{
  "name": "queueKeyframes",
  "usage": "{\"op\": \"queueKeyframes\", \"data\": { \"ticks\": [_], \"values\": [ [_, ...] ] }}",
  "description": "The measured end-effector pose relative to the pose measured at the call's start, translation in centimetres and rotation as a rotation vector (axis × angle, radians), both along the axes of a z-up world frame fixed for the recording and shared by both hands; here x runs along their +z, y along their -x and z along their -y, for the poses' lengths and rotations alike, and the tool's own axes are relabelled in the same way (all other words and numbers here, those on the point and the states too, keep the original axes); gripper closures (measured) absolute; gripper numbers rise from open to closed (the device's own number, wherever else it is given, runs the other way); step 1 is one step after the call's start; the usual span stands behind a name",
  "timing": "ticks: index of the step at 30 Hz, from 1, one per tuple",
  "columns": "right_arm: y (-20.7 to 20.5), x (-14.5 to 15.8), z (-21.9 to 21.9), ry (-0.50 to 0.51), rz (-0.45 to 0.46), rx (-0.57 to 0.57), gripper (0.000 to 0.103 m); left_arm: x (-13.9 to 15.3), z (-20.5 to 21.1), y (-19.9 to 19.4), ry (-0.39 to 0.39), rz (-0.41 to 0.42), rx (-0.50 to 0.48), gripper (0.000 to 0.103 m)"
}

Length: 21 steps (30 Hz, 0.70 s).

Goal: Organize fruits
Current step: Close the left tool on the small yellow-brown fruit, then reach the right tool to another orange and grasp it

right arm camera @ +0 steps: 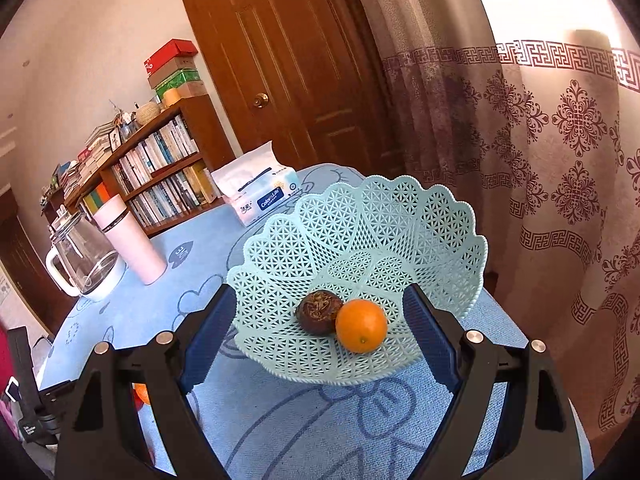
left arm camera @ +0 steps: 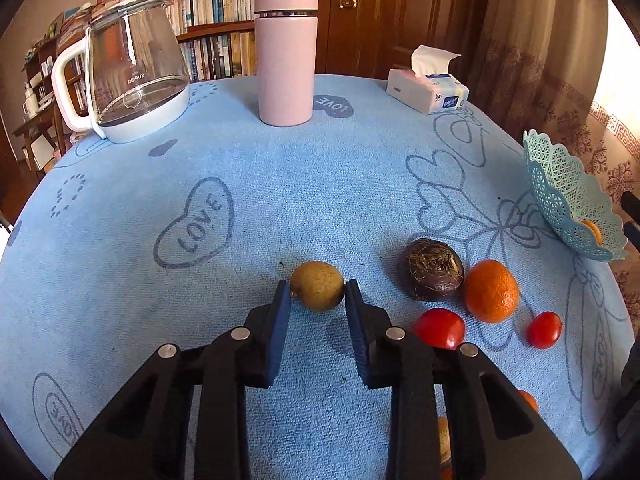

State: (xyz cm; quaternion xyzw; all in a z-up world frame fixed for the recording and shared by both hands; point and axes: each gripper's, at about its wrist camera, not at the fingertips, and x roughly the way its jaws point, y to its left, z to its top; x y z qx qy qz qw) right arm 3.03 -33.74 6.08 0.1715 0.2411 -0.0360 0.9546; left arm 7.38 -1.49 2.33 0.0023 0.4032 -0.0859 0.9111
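Black fingers of my left gripper [left arm camera: 317, 286] close on the small tan fruit [left arm camera: 317, 286], one blue pad at each flank, low on the blue cloth [left arm camera: 280, 200]; it has no real long axis. From that grip the lattice basket [left arm camera: 568, 196] lies to the right, past the dark fruit [left arm camera: 434, 269], orange [left arm camera: 491, 290] and two red fruits [left arm camera: 439, 328]. My right gripper [right arm camera: 320, 312] is nearer it, jaws wide around the basket [right arm camera: 360, 232], pinching nothing I can see. Legible: "LOVE" on the cloth hearts, "SUPOR" mirrored on the kettle [left arm camera: 132, 80], "ColorLife" on the tissue pack [right arm camera: 260, 196]
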Motion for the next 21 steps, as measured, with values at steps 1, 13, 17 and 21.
{"op": "queueKeyframes", "data": {
  "ticks": [1,13,17,21],
  "values": [
    [-0.1,0.0,-0.4,0.013,-0.002,0.017,0.017,0.1,-0.2,0.1,0.011,0.004,0.004,0.075],
    [-0.4,-0.5,-4.1,0.076,-0.031,0.188,0.017,1.3,-1.5,1.8,0.052,0.069,0.055,0.075],
    [-0.5,-0.6,-5.4,0.079,-0.043,0.251,0.017,1.8,-2.1,2.1,0.078,0.077,0.064,0.075],
    [-1.0,-0.6,-7.4,0.064,-0.08,0.369,0.017,2.0,-2.4,2.2,0.094,0.083,0.065,0.075]
  ]
}}
